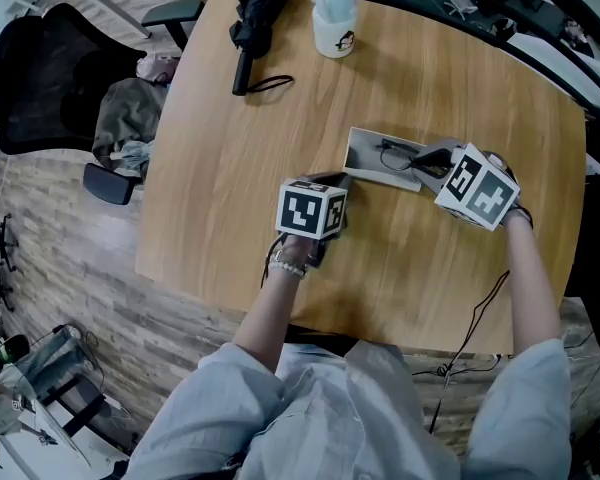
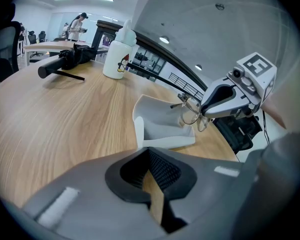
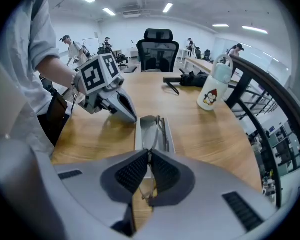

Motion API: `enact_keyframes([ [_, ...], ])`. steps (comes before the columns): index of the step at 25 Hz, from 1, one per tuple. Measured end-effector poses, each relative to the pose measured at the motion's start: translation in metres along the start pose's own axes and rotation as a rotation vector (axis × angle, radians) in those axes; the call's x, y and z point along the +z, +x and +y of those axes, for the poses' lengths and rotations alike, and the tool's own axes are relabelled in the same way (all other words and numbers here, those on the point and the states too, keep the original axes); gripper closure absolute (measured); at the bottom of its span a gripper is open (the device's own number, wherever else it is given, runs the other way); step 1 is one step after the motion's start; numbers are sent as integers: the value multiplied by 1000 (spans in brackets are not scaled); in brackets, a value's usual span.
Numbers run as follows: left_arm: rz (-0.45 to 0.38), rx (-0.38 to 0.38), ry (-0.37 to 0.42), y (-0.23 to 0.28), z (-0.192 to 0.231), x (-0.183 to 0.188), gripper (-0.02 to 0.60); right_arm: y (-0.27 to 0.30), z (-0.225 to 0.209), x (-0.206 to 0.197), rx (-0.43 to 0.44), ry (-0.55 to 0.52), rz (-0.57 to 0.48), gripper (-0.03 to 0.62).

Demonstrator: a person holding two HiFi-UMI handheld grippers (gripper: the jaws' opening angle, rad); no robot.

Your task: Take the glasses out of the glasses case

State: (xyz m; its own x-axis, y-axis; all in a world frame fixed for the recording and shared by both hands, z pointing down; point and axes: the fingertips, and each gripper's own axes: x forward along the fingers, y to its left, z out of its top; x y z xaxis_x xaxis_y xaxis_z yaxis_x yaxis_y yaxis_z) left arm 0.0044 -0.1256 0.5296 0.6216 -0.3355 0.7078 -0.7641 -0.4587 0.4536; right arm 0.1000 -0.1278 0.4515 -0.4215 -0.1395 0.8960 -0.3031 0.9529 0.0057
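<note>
The white glasses case (image 1: 365, 154) lies open on the wooden table (image 1: 230, 168). My right gripper (image 1: 427, 160) is shut on the thin wire-framed glasses (image 1: 395, 151), which hang just above the case's right end. In the right gripper view the frame (image 3: 158, 129) runs up out of the shut gripper (image 3: 150, 154), over the case (image 3: 142, 134). My left gripper (image 1: 338, 181) sits at the case's left end, and its jaws (image 2: 150, 151) pinch the near edge of the case (image 2: 162, 126). The left gripper view shows the glasses (image 2: 192, 113) lifted by the right gripper (image 2: 205, 109).
A white bottle with a penguin print (image 1: 334, 18) and a black folded umbrella (image 1: 257, 18) lie at the table's far side. A black office chair (image 1: 40, 68) stands at the left. A cable (image 1: 475, 318) hangs over the table's near edge.
</note>
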Motion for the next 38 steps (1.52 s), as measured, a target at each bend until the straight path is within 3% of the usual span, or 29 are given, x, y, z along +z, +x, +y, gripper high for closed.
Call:
enact_keyframes([
  [8, 1, -1, -2, 0, 0, -1, 577, -19, -4, -46, -38, 116, 7, 572],
  [19, 6, -6, -9, 0, 0, 1, 577, -25, 4, -107, 7, 266, 4, 572],
  [25, 6, -11, -13, -1, 0, 1, 577, -13, 9, -123, 43, 307, 9, 572],
  [30, 8, -15, -18, -1, -1, 1, 577, -6, 3, -134, 22, 330, 17, 572],
  [38, 10, -17, -19, -1, 0, 0, 577, -2, 5, -133, 7, 282, 58, 571],
])
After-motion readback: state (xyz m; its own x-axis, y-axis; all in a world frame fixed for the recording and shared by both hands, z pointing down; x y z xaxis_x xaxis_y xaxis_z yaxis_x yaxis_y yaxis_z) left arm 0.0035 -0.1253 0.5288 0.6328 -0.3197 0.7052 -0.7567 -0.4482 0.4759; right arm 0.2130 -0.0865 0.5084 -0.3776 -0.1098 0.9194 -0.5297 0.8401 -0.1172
